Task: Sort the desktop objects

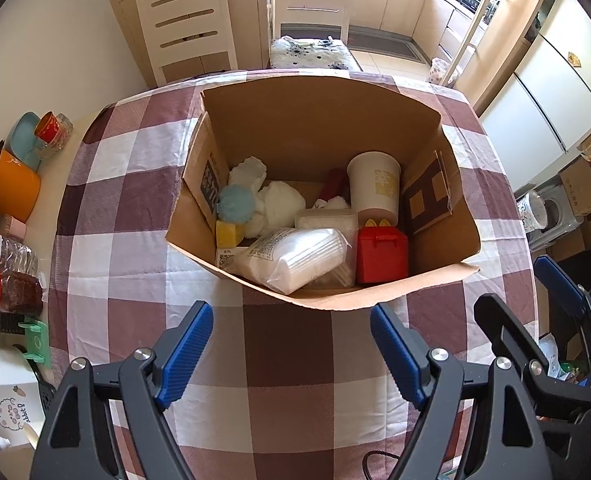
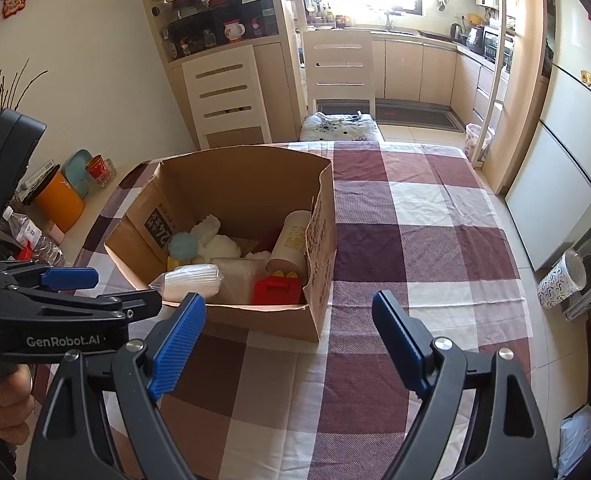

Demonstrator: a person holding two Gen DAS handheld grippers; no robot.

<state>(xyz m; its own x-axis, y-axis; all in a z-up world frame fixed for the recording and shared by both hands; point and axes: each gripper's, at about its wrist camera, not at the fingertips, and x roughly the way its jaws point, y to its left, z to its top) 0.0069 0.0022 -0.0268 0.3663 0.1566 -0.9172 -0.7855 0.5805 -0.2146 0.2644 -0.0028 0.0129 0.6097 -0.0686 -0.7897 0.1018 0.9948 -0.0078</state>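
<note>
An open cardboard box (image 1: 315, 128) stands on the checked tablecloth (image 1: 107, 264). Inside it are a paper cup (image 1: 375, 188), a red lidded box (image 1: 381, 254), a bagged stack of white plastic ware (image 1: 299, 256), a yellow sponge (image 1: 229, 234), a blue pompom (image 1: 235, 202) and white fluffy pieces (image 1: 279, 204). My left gripper (image 1: 291, 352) hovers open just short of the box's near rim, nothing between its blue pads. My right gripper (image 2: 287, 344) is open and empty too, over bare cloth right of the box (image 2: 247, 184). The left gripper (image 2: 107, 290) shows at the left, held by a hand (image 2: 7, 400).
Along the table's left edge stand an orange pot (image 1: 11, 192), a teal dish, a red cup, jars (image 1: 15, 292) and a water bottle. Two white chairs (image 1: 191, 24) sit behind the table. Right of the box the cloth (image 2: 435, 240) runs to the table edge; a fridge (image 2: 567, 140) stands beyond.
</note>
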